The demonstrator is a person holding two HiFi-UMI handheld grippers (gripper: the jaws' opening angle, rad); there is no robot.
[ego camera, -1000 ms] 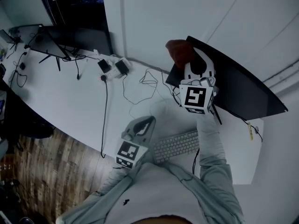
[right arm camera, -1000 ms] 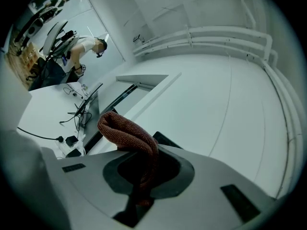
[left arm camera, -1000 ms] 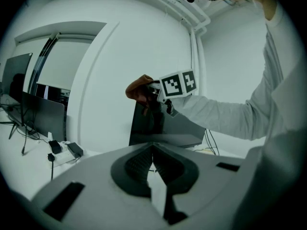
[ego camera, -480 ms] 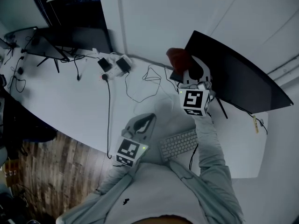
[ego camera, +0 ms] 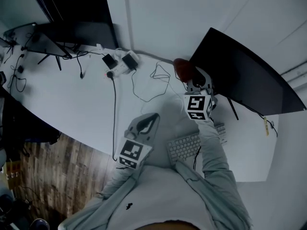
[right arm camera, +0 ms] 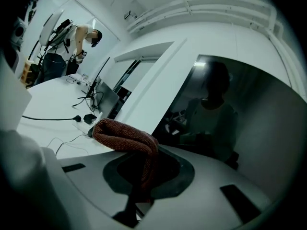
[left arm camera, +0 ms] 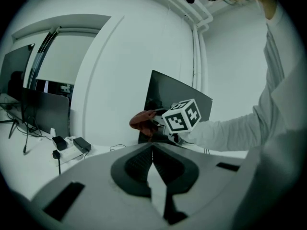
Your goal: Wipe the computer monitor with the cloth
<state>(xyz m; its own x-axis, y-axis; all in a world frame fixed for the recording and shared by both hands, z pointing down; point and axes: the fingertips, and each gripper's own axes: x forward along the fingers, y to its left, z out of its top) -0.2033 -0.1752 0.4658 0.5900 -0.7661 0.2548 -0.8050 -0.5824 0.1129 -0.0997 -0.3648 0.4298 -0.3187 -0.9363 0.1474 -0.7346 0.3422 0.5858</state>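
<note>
Right gripper (right arm camera: pixel 143 174) clamped on cloth (right arm camera: pixel 125 137); red-brown wad held just beside lower left edge of monitor (right arm camera: pixel 235 114), contact not discernible. Left gripper (left arm camera: pixel 152 156) jaws together, empty, over surface (ego camera: pixel 72 97) near keyboard (ego camera: pixel 191 146). Suggested technique: lay cloth flat on screen, light overlapping strokes, avoid rocking panel on stand. Count: one cloth, two grippers, one keyboard, one monitor within reach.
</note>
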